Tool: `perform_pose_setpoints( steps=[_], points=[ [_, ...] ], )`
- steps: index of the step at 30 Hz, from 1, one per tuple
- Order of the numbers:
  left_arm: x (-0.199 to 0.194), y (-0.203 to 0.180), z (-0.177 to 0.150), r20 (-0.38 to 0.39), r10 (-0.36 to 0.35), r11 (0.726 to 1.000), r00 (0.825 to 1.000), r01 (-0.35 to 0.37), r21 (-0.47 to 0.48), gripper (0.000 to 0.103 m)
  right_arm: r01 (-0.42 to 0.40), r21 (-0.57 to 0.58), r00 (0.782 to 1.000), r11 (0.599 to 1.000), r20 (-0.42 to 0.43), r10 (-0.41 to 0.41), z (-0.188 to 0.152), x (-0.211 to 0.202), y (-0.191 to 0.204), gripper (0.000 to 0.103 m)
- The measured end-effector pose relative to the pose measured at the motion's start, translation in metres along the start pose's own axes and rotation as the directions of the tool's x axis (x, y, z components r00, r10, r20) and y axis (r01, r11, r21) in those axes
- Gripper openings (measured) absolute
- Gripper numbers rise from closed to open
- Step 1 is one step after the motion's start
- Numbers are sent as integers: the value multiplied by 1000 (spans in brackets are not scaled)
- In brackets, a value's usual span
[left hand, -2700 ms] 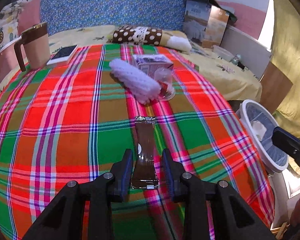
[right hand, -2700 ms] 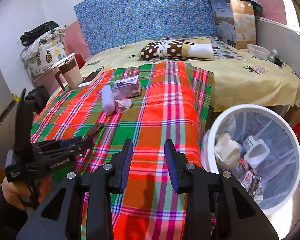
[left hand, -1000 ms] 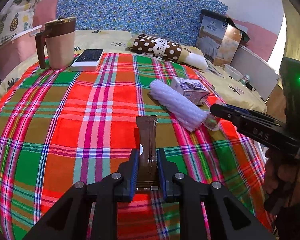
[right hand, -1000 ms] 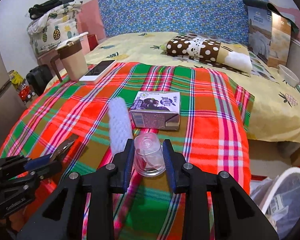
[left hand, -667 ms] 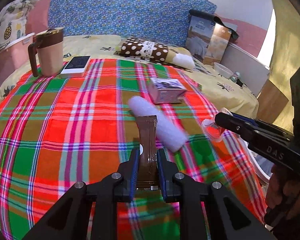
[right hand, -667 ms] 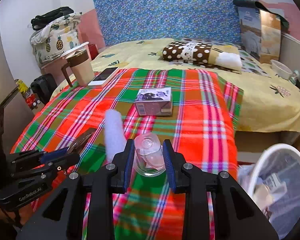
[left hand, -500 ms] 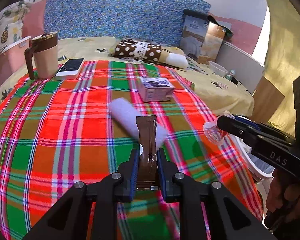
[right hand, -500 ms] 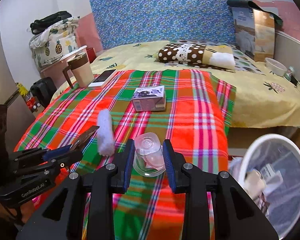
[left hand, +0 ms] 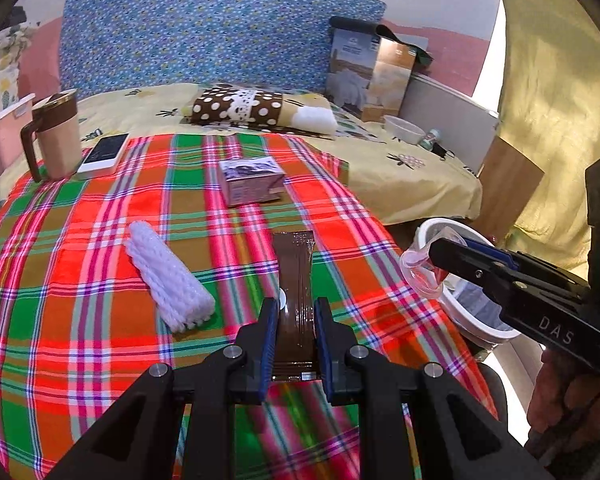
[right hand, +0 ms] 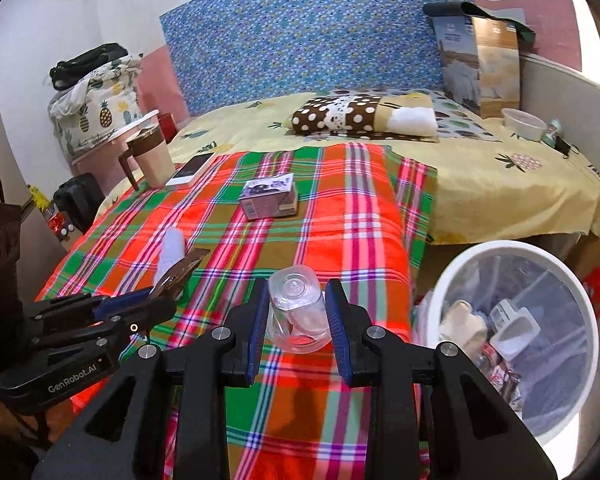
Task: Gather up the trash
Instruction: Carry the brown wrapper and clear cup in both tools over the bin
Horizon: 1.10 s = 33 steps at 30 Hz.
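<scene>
My left gripper (left hand: 295,330) is shut on a brown snack wrapper (left hand: 294,280) and holds it above the plaid cloth (left hand: 100,240); it also shows in the right wrist view (right hand: 162,286). My right gripper (right hand: 296,314) is shut on a clear plastic cup (right hand: 297,308), held above the cloth's right edge; from the left wrist view the cup (left hand: 420,270) is at the rim of the white trash bin (left hand: 460,320). The bin (right hand: 452,276), lined and holding several pieces of trash, stands on the floor at the right. A white foam net sleeve (left hand: 168,276) and a small purple carton (left hand: 252,182) lie on the cloth.
A brown-lidded mug (left hand: 58,136) and a white phone (left hand: 104,152) sit at the cloth's far left corner. A polka-dot pillow (left hand: 256,110), a paper bag (left hand: 370,76) and a small bowl (left hand: 404,128) lie farther back on the yellow bed.
Both grippers have moved right and back toward the bin with their loads. The cup has come from mid-cloth to the bin's rim. The foam sleeve and carton stay on the cloth.
</scene>
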<state>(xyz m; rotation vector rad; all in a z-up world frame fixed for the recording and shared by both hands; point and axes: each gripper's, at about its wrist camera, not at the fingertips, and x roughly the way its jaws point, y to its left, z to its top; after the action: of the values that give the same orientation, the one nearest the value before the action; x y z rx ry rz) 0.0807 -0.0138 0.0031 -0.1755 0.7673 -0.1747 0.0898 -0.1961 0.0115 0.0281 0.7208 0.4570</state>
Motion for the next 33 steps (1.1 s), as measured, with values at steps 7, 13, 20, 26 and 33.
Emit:
perform_pose_setpoints(
  steps=[7,13,20,26,33],
  points=[
    [9,-24,8,-3,-32,999,999,32,42,19,35,33,999,999,23,-36,-7,-13,-20,31],
    [21,-54,16,-12,-74,993,997,74,90,19,97,98,994,990,40,-101,-13,-26,-52,31],
    [40,-92,21,-38,-145,979,989,149,140,19,167,165,983,972,47,-177,-20,-43,-86,31],
    [52,-122,27,-50,-196,964,979,202,176,19,209,207,974,956,46,-223,-26,-53,-107,31],
    [70,-153,31,-85,-240,942,967,253,219,19,237,252,968,938,24,-251,-36,-56,-129,31]
  ],
)
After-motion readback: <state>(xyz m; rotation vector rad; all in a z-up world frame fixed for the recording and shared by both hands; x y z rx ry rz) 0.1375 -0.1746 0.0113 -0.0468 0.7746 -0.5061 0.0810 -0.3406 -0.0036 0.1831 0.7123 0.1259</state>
